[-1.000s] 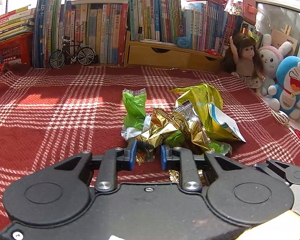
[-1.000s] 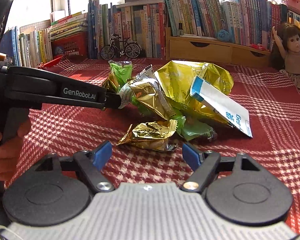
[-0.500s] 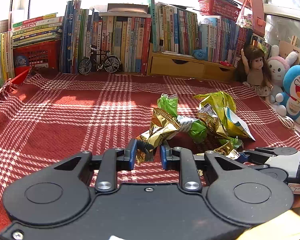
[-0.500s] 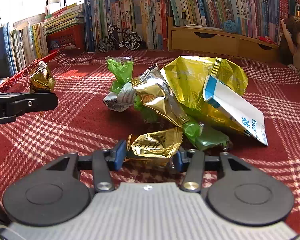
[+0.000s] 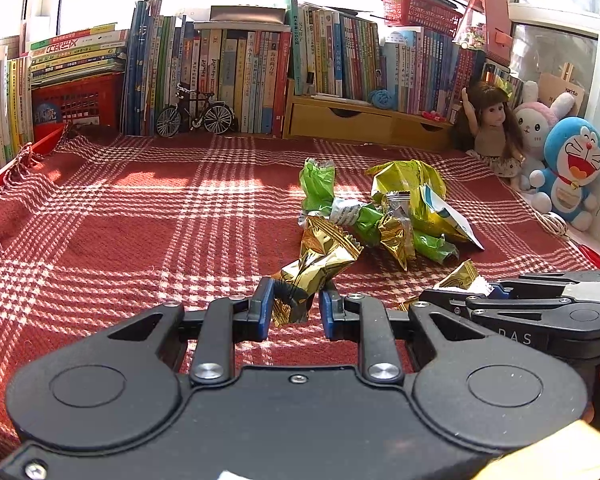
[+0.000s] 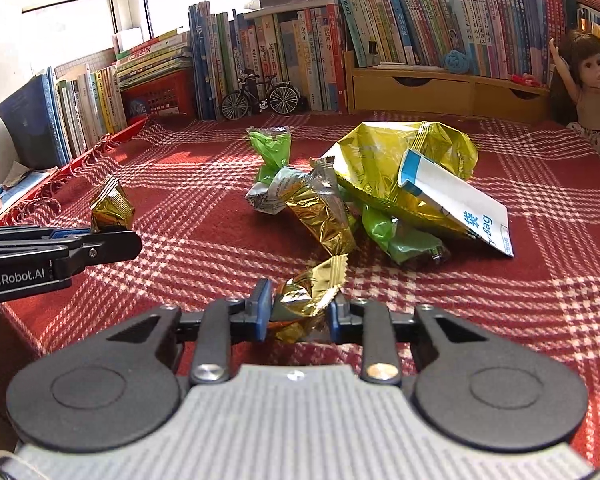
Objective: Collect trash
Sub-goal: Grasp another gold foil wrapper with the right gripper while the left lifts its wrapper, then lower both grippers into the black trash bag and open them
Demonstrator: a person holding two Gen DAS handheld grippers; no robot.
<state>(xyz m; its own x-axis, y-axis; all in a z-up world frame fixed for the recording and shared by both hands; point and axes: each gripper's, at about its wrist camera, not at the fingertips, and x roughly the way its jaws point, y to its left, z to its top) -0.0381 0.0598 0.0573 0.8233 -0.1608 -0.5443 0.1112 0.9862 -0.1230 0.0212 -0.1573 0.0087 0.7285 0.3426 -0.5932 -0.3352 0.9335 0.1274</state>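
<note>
My left gripper (image 5: 293, 309) had its jaws closed on a gold foil wrapper (image 5: 314, 266), low at the centre of the left wrist frame, the wrapper's free end sticking up above the red plaid cloth (image 5: 140, 216) that covered the worktop. My right gripper (image 6: 299, 311) gripped a second gold wrapper (image 6: 312, 292) the same way, at the bottom centre of its own frame. Beyond both, in mid-frame, the remaining trash pile (image 6: 364, 196) lay on the cloth: a green wrapper (image 6: 271, 152), a large yellow-green bag (image 6: 400, 160) and a white-and-blue packet (image 6: 456, 200) leaning on it. Along the top of the frame stood a row of books (image 5: 228, 68), a model bicycle (image 5: 196, 114) and, at the upper right, a doll (image 5: 490, 124).
</note>
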